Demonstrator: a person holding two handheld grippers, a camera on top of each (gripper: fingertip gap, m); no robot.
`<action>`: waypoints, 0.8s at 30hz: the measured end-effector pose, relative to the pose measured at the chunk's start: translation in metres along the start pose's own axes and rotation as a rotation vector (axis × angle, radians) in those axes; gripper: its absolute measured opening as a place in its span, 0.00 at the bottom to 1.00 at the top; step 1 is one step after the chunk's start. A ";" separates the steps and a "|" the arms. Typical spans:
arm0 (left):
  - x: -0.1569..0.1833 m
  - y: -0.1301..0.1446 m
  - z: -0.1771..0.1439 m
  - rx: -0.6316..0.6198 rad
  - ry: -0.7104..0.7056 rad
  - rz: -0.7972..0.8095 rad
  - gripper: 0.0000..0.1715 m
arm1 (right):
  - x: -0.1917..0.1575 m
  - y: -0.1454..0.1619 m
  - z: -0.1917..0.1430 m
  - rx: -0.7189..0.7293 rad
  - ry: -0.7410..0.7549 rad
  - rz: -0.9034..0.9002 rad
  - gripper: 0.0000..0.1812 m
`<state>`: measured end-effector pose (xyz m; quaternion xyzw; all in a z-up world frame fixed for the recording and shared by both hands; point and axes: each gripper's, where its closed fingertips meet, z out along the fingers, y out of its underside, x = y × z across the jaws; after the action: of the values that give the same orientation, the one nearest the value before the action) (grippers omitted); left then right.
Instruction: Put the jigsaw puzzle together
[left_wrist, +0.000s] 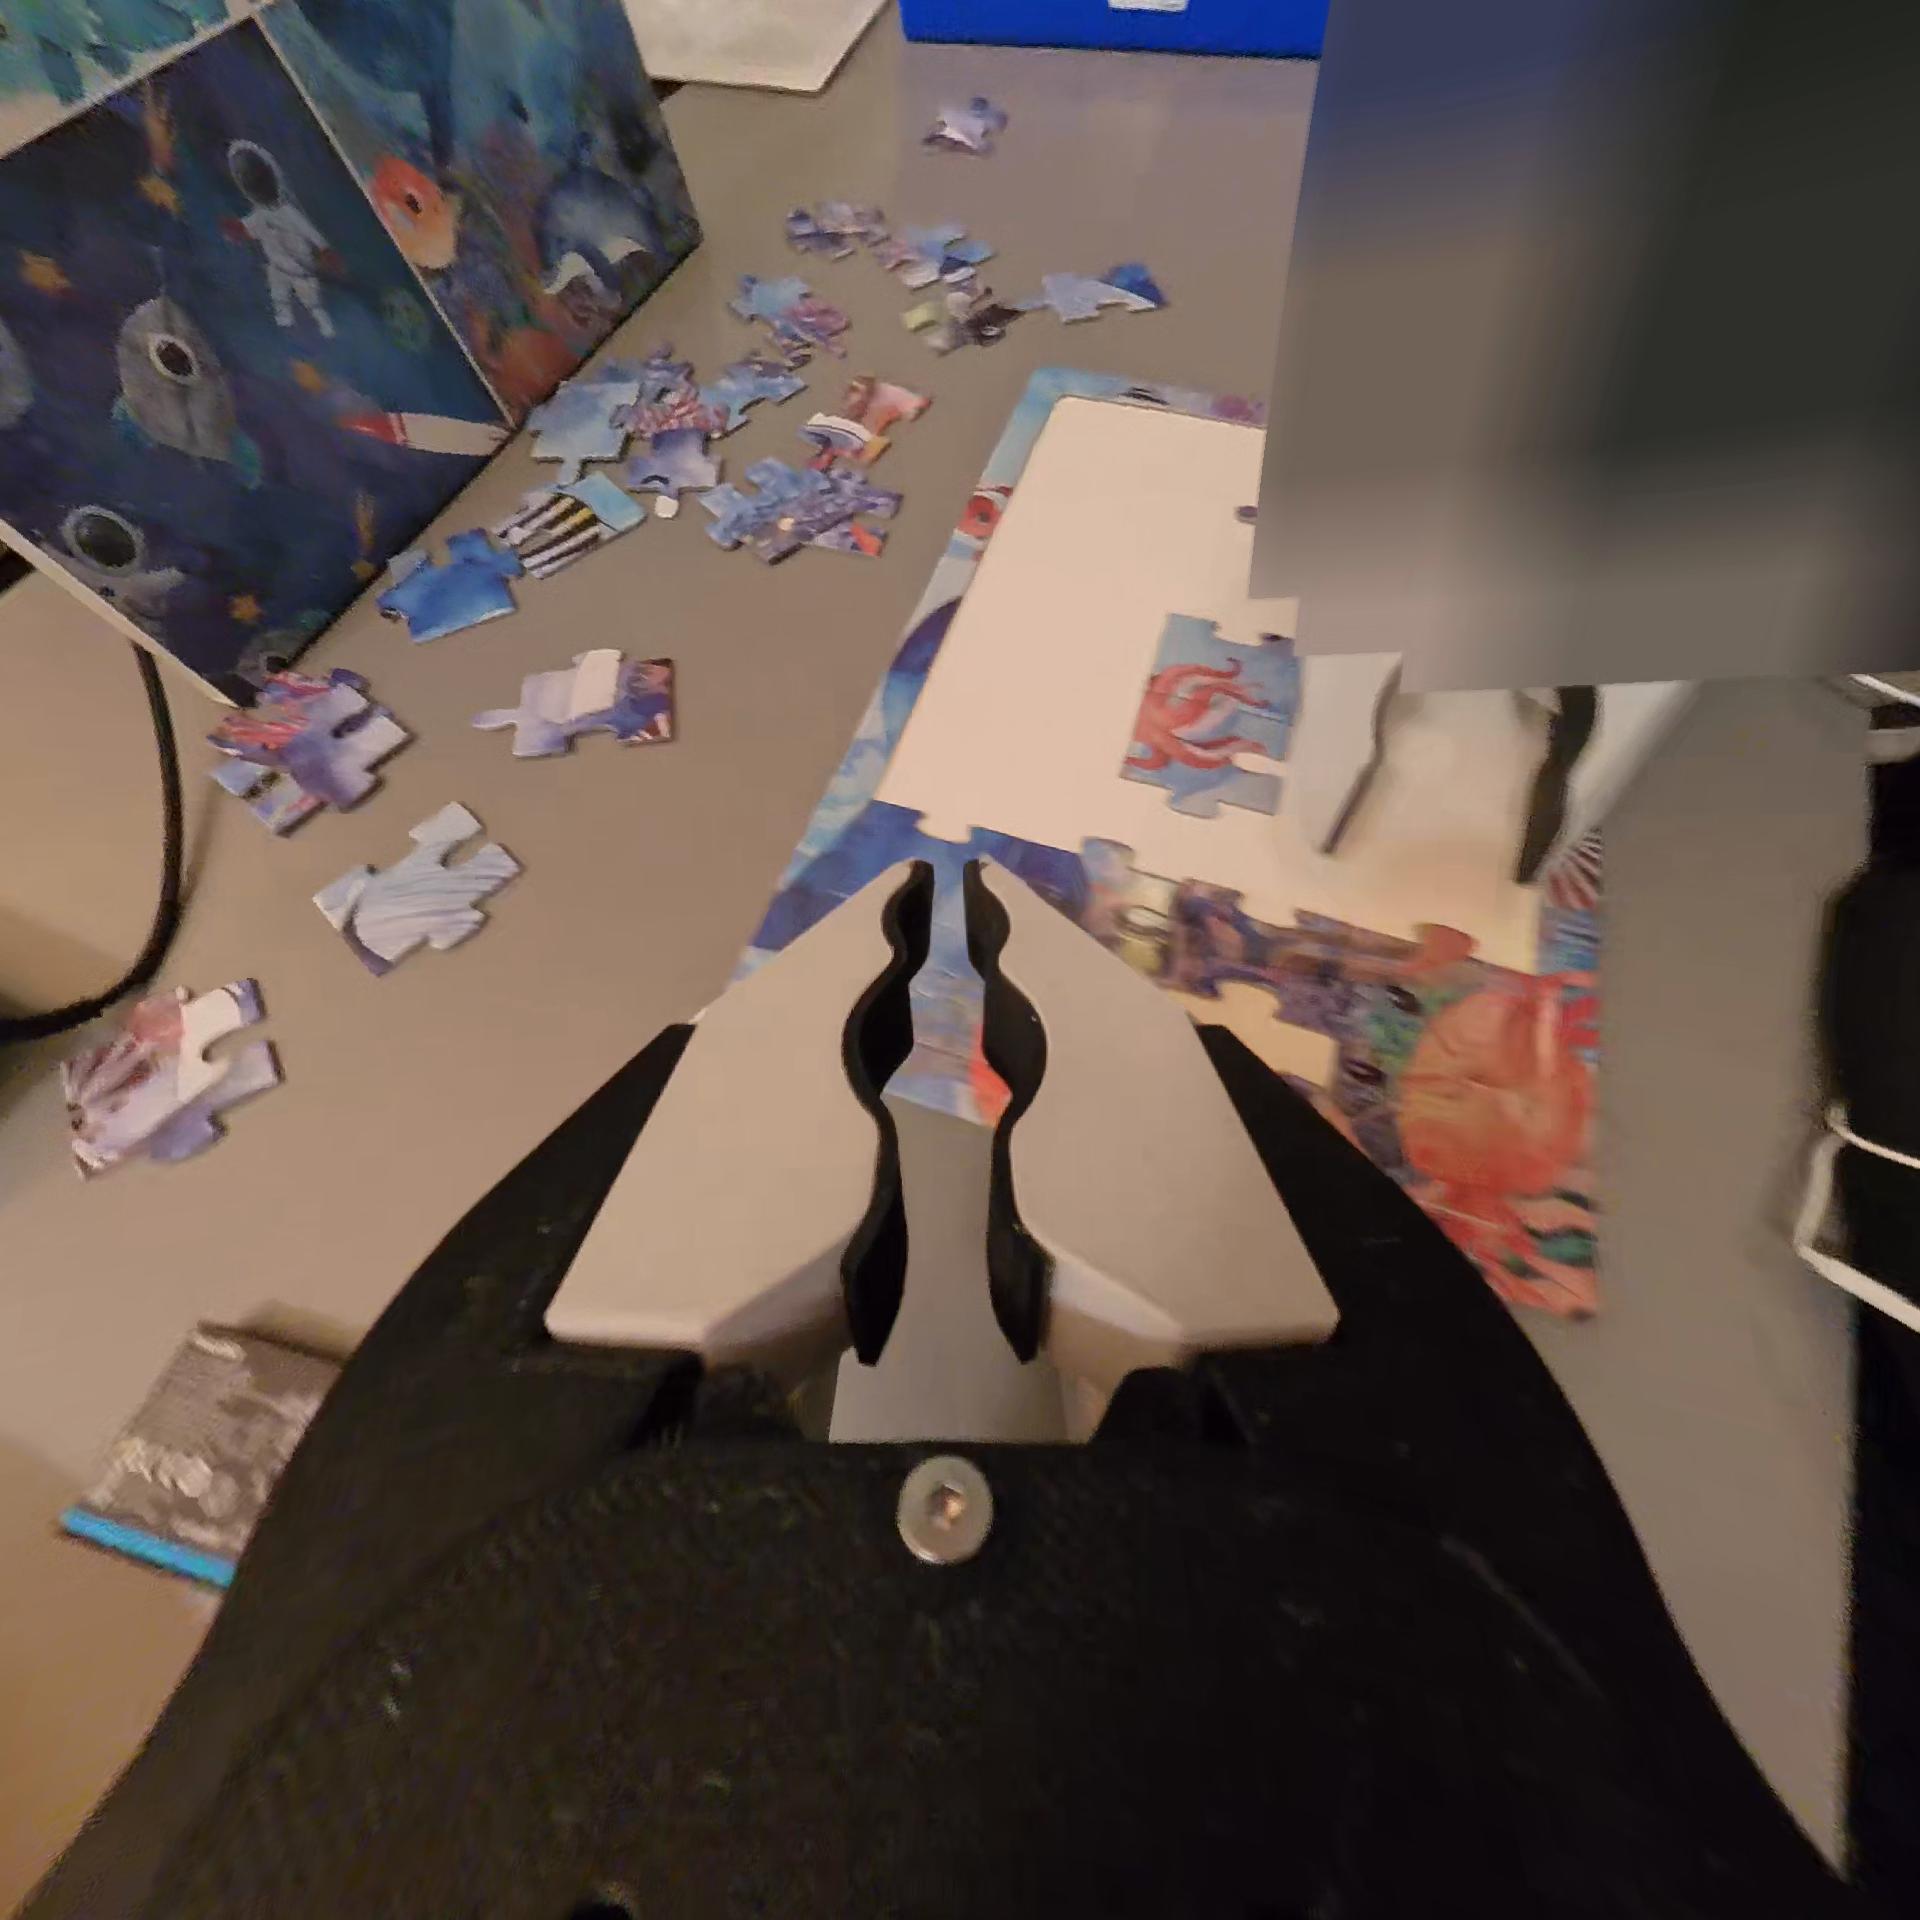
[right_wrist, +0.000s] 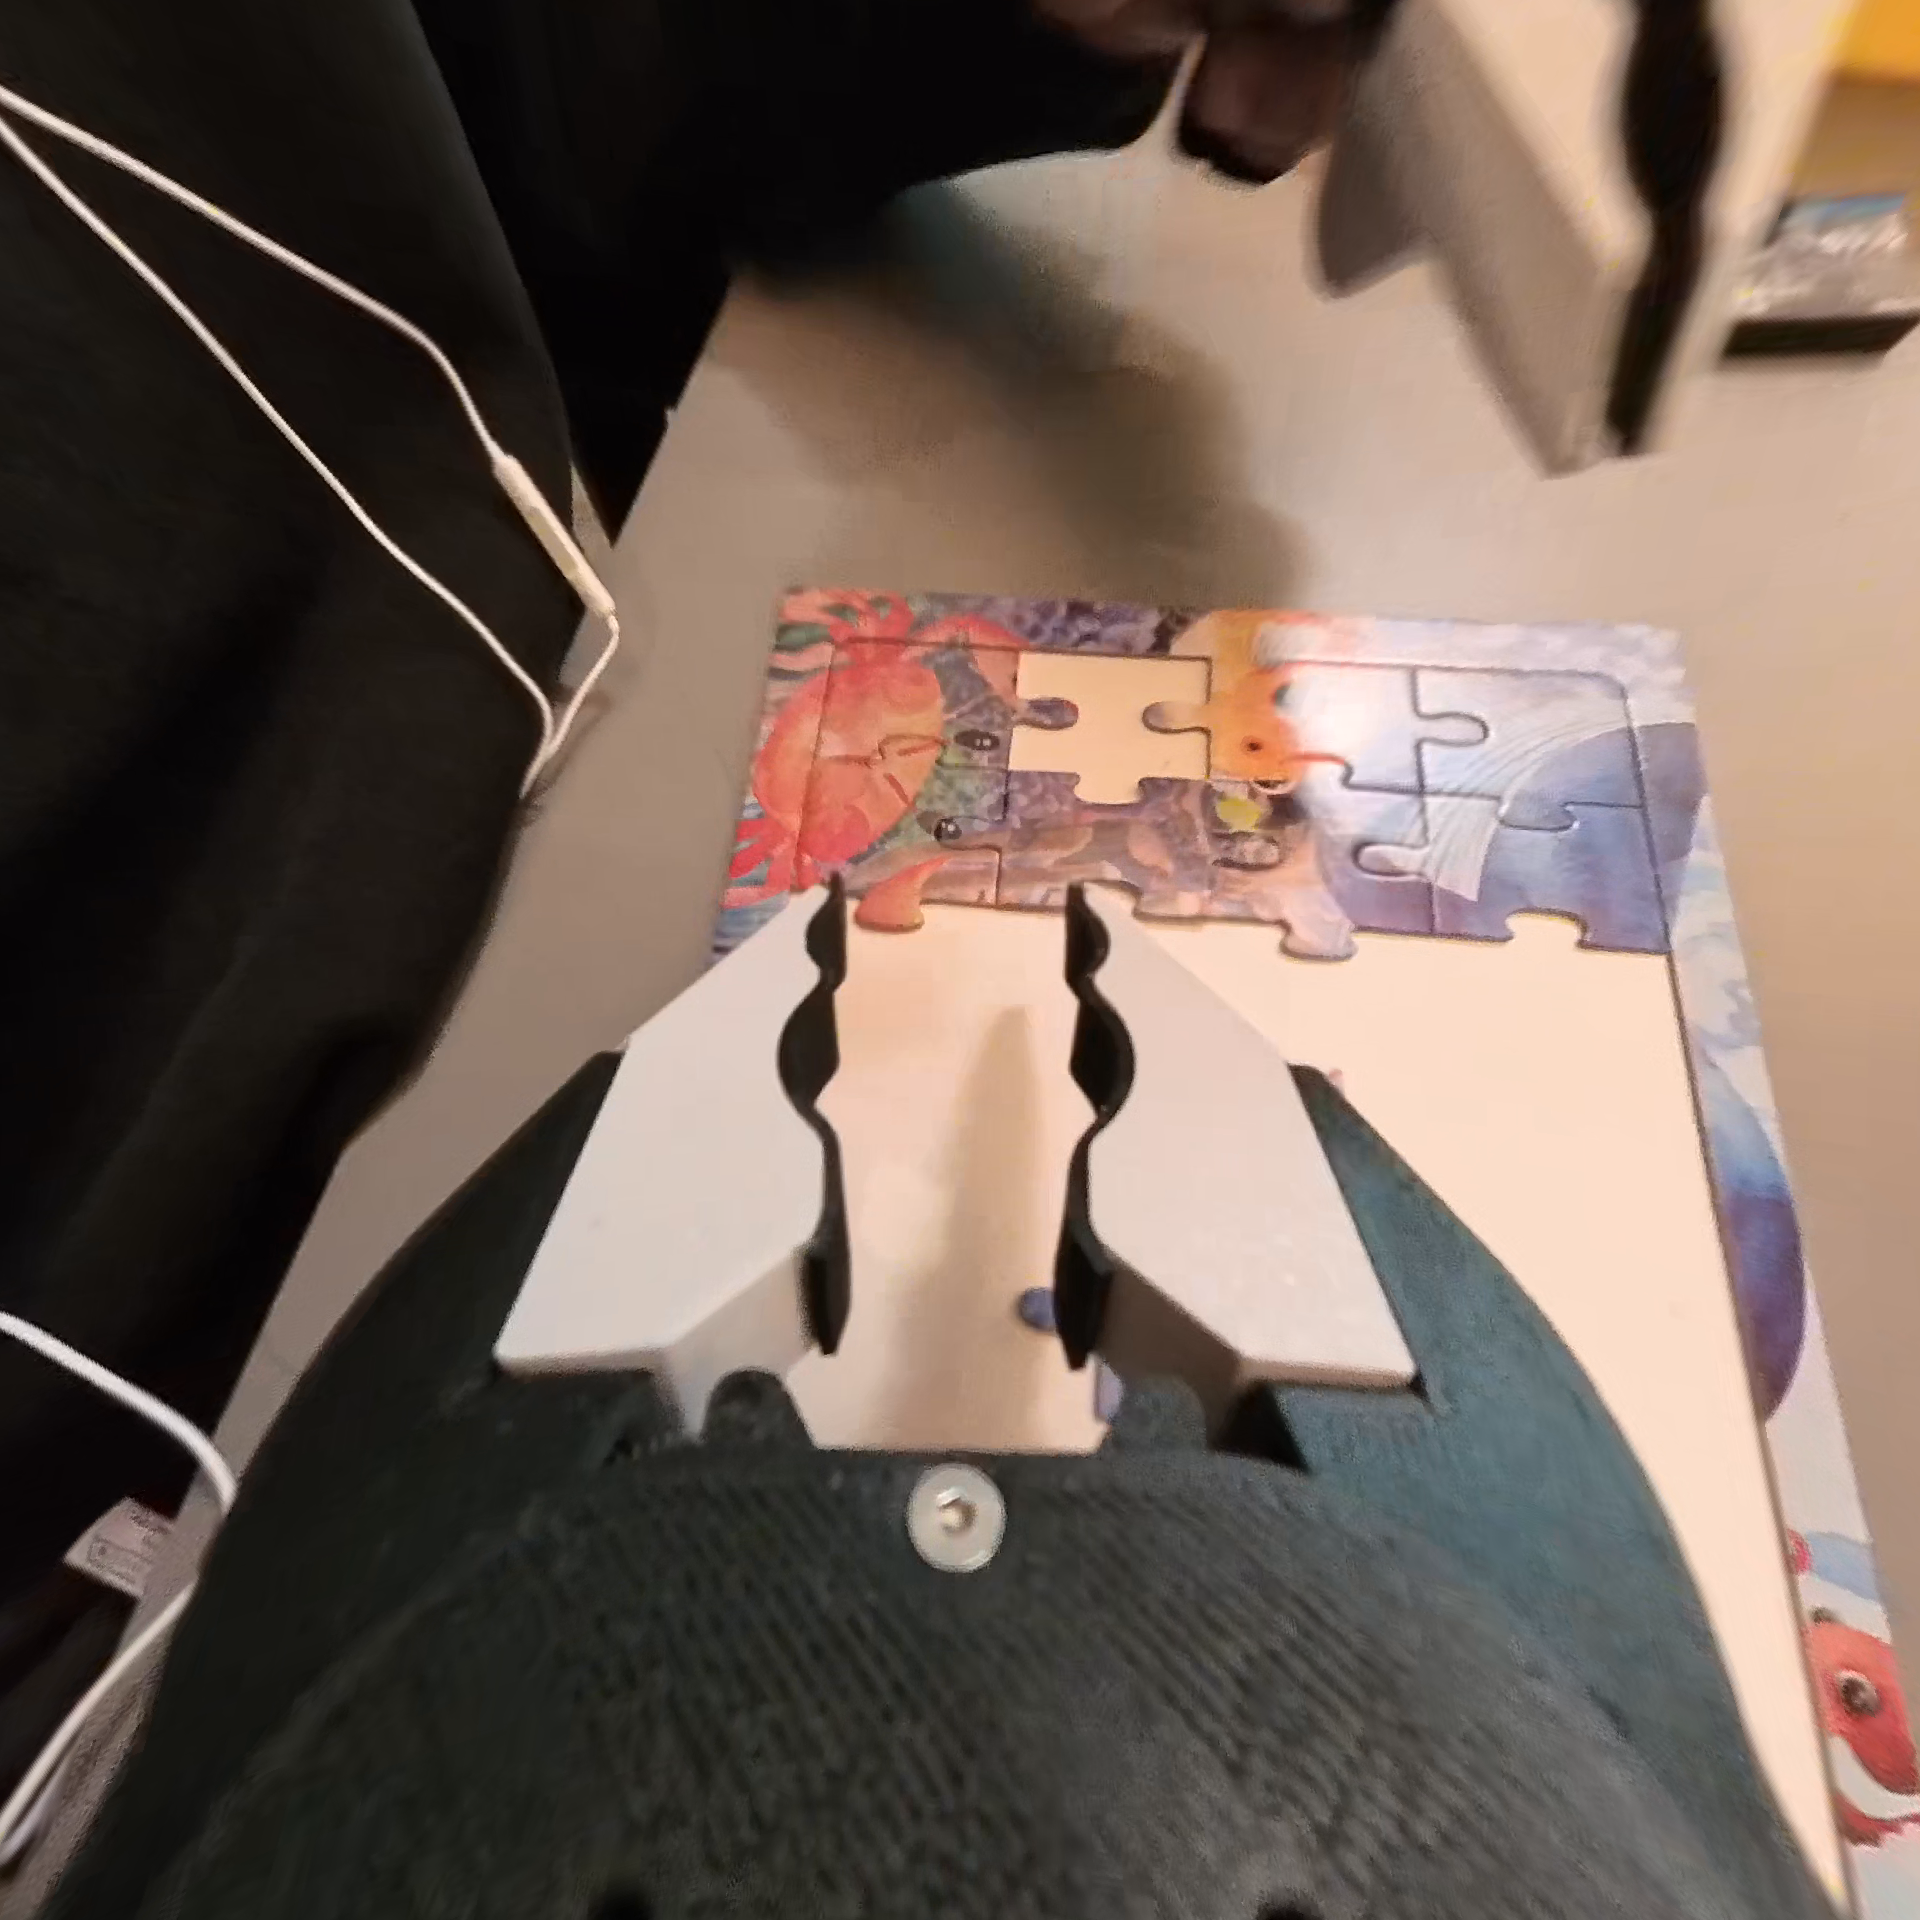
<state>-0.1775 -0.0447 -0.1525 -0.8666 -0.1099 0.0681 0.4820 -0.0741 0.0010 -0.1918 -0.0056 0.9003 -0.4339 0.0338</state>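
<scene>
Our left tongs (left_wrist: 943, 868) hover nearly pressed together and empty over the blue border of the puzzle tray (left_wrist: 1023, 623), while our right tongs (right_wrist: 954, 894) stand spread, holding nothing, above its bare cream floor. One assembled strip (right_wrist: 1195, 790) fills the tray's end, with a piece-shaped gap (right_wrist: 1107, 727) left open; an octopus piece (left_wrist: 1210, 717) lies alone inside. We judge we are between placements: next, pick a loose piece (left_wrist: 416, 888) from the table (left_wrist: 727, 831) beside the picture box (left_wrist: 260, 312).
</scene>
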 end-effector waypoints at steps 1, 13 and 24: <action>0.011 0.005 -0.007 -0.003 -0.011 -0.001 0.04 | -0.001 -0.003 -0.003 0.026 0.010 -0.002 0.21; 0.111 0.095 -0.039 -0.258 0.136 -0.084 0.26 | -0.017 0.008 0.016 -0.071 -0.007 -0.054 0.13; 0.114 0.083 -0.024 -0.201 0.234 -0.113 0.26 | -0.011 0.012 0.020 -0.075 -0.029 -0.002 0.10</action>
<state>-0.0512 -0.0779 -0.2118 -0.9049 -0.1079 -0.0717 0.4054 -0.0615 -0.0069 -0.2127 -0.0143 0.9154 -0.3996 0.0461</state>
